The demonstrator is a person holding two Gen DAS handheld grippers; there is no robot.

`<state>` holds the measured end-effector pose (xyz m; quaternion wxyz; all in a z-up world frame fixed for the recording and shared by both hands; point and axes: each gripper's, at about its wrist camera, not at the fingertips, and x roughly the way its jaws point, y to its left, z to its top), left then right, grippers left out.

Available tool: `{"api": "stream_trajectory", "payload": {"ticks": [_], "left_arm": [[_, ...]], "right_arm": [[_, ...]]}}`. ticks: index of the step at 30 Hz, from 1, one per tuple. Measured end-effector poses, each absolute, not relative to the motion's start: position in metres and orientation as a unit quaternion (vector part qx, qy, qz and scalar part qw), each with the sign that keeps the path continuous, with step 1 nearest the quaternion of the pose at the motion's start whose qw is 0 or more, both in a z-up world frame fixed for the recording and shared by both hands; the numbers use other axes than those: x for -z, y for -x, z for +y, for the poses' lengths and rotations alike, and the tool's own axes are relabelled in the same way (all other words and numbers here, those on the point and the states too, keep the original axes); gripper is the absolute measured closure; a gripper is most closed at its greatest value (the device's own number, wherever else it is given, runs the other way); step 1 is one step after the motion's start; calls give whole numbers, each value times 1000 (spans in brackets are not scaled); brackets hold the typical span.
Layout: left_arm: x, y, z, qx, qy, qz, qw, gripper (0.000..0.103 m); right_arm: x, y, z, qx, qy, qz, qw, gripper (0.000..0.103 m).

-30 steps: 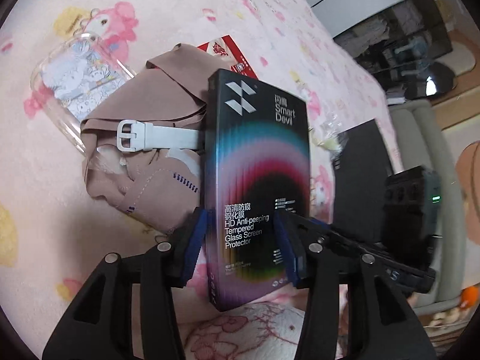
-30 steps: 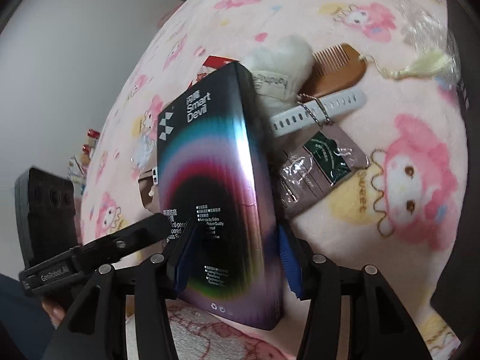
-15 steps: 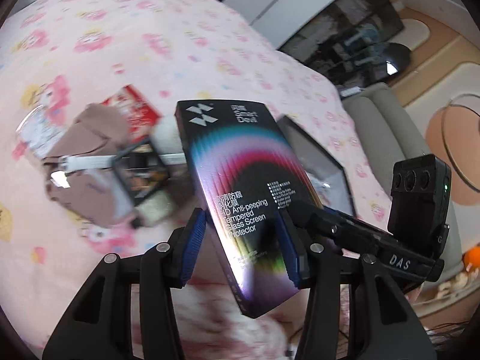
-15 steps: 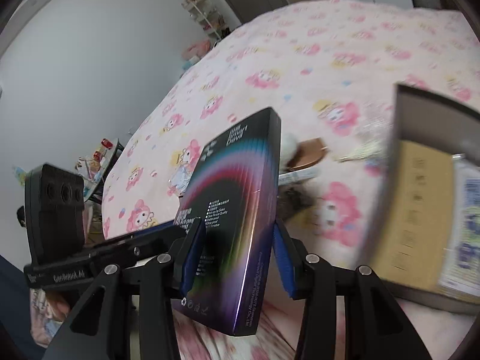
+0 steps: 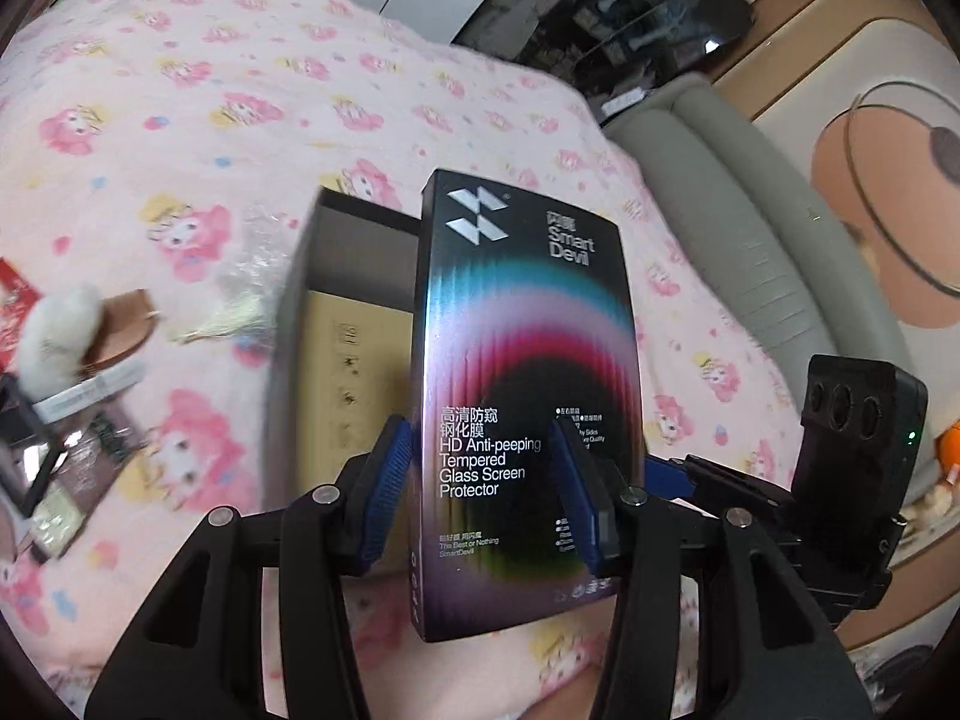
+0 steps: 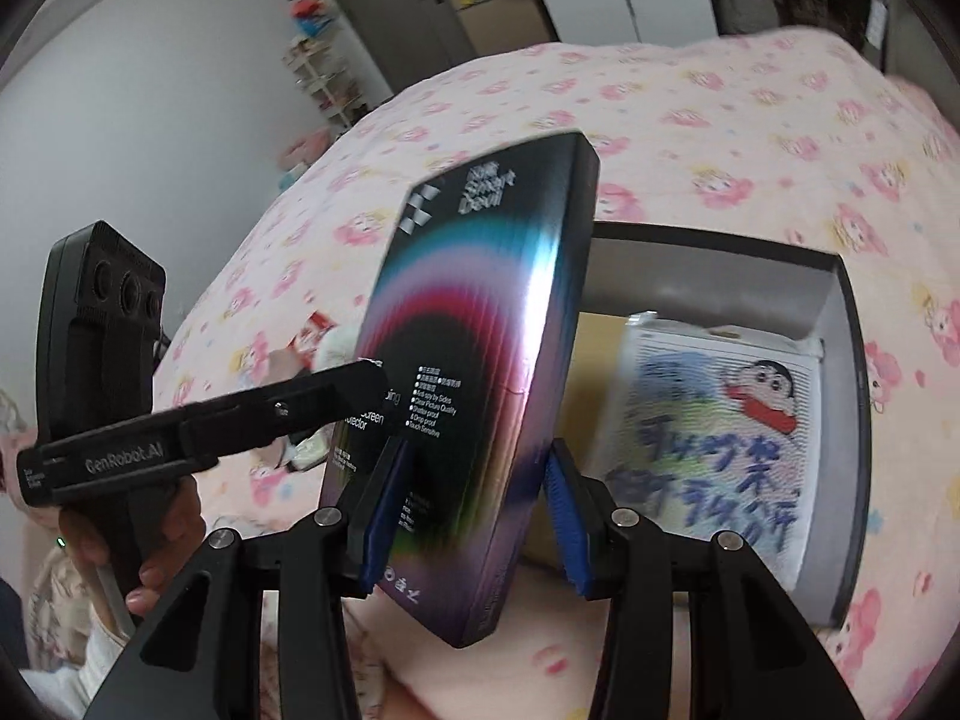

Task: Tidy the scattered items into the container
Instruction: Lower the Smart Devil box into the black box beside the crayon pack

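Observation:
A black screen protector box (image 5: 522, 396) with a rainbow print is held upright in the air by both grippers. My left gripper (image 5: 480, 492) is shut on its lower part. My right gripper (image 6: 474, 516) is shut on the same box (image 6: 480, 324) from the other side. The box hangs above the near edge of an open dark container (image 6: 846, 324) on the pink bedspread. The container (image 5: 300, 276) has a tan floor and holds a cartoon-print pack (image 6: 720, 420).
Loose items lie left of the container: a white fluffy piece (image 5: 60, 324), a wooden comb (image 5: 126, 330), a tassel (image 5: 222, 318), a white strap (image 5: 90, 390) and sachets (image 5: 78, 468). A grey sofa (image 5: 780, 228) borders the bed at right.
Both grippers lifted the box off the pile of items and carried it right, over the open container. The pile has slid to the left of the left wrist view.

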<state>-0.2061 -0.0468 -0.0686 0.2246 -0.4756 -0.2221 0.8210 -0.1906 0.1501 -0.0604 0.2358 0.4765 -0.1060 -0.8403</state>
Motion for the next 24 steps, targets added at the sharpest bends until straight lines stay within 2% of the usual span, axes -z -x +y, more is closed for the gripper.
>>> {"api": "stream_trajectory", "payload": {"ticks": [10,24], "left_arm": [[127,237,-3,-774,551,-234,205,55],[164,244,20,-763,607,-163,149,54]], "right_arm": [[112,222,201,806,-512,-178,239,61],[158,234,182,782,-582,-115,193,60]]}}
